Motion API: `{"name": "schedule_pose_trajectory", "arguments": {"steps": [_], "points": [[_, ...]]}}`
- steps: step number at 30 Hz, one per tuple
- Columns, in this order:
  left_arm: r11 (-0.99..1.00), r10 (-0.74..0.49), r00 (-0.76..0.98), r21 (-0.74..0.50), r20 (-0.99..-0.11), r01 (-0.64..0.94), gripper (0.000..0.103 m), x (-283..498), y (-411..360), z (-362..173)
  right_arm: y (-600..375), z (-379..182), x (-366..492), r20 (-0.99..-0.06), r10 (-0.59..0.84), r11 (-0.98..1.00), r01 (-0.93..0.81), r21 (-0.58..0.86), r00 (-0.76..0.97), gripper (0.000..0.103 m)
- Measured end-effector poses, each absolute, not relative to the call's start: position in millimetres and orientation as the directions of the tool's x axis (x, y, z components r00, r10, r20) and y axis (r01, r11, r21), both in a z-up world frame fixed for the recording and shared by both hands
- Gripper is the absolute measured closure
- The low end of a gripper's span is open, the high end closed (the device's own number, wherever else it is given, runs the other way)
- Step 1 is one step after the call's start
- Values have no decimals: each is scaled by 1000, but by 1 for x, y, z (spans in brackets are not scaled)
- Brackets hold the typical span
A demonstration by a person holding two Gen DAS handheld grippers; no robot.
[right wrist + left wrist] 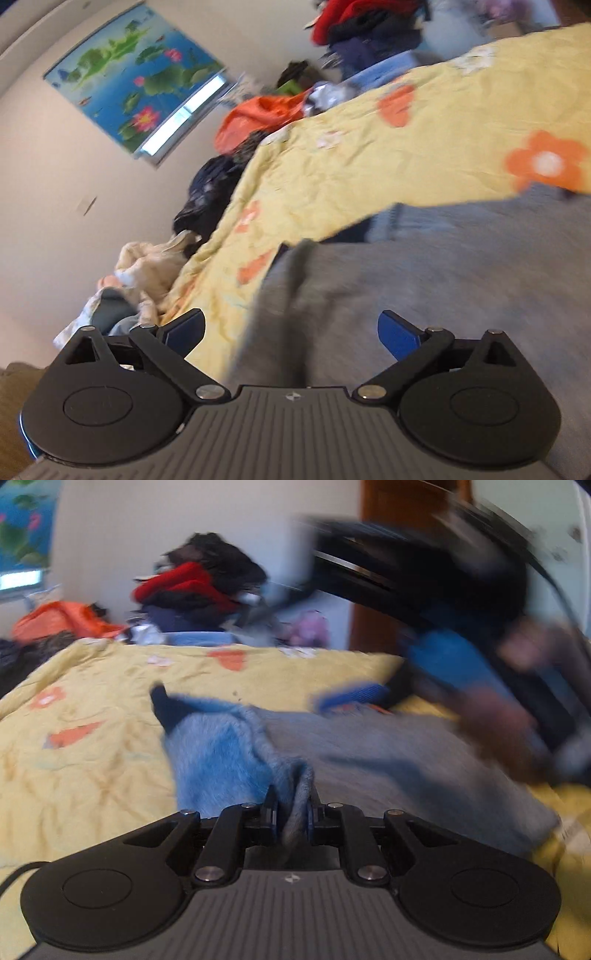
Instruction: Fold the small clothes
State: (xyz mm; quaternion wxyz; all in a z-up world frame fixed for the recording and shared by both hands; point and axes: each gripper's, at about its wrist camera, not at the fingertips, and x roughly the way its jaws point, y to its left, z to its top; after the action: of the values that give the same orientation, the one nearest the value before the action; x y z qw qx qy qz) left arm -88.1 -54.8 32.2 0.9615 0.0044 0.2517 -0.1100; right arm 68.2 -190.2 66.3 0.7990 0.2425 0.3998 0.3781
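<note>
A small grey garment point(388, 753) with a fuzzy blue inside lies on the yellow flowered bedspread point(92, 709). My left gripper point(291, 805) is shut on a lifted fold of it, blue lining point(218, 753) turned up and a dark cuff at its tip. The right gripper point(351, 698) shows blurred at the garment's far edge, held by a hand in a blue sleeve. In the right wrist view the right gripper point(291, 328) stands open over the grey garment point(424, 280), with a cloth ridge between the blue pads point(397, 332) but untouched.
A pile of red, black and navy clothes point(195, 587) sits beyond the bed, with an orange item point(59, 620) to its left. Dark and cream clothes point(147, 273) lie beside the bed's edge. A lotus poster point(136, 81) hangs on the wall. A wooden door frame point(373, 554) stands behind.
</note>
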Motion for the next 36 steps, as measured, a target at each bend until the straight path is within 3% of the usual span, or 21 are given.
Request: {"name": "schedule_pose_trajectory", "arguments": {"steps": [4, 8, 11, 12, 13, 14, 16, 27, 31, 36], "points": [[977, -195, 835, -25, -515, 213, 90, -86, -62, 17, -136, 61, 98, -539, 803, 592, -450, 669, 254, 7], [974, -208, 826, -36, -523, 223, 90, -85, -56, 15, -103, 41, 113, -654, 727, 662, -464, 588, 209, 20], [971, -208, 825, -7, -525, 241, 90, -86, -55, 15, -98, 31, 121, -668, 714, 676, -453, 582, 208, 29], [969, -208, 825, 3, -525, 246, 90, -87, -55, 15, -99, 29, 122, -665, 714, 678, -453, 579, 218, 39], [968, -207, 826, 13, -524, 251, 90, -87, -56, 16, -103, 28, 122, -658, 715, 679, -458, 574, 236, 60], [967, -206, 827, 23, -523, 255, 90, -88, -56, 17, -105, 26, 121, -660, 710, 684, -464, 563, 246, 70], [962, -219, 824, 28, -523, 273, 90, -89, -57, 21, -114, 25, 123, -640, 725, 671, -468, 574, 255, 78], [853, -490, 732, -89, -473, 514, 90, -74, -127, 55, -257, 78, 103, -527, 750, 661, -457, 595, 400, 80], [810, -540, 655, -115, -529, 576, 90, -63, -164, 38, -333, 58, 101, -554, 679, 727, -339, 596, 482, 85], [814, -513, 619, -107, -595, 572, 90, -42, -176, 10, -382, 13, 97, -580, 622, 754, -203, 625, 525, 85]]}}
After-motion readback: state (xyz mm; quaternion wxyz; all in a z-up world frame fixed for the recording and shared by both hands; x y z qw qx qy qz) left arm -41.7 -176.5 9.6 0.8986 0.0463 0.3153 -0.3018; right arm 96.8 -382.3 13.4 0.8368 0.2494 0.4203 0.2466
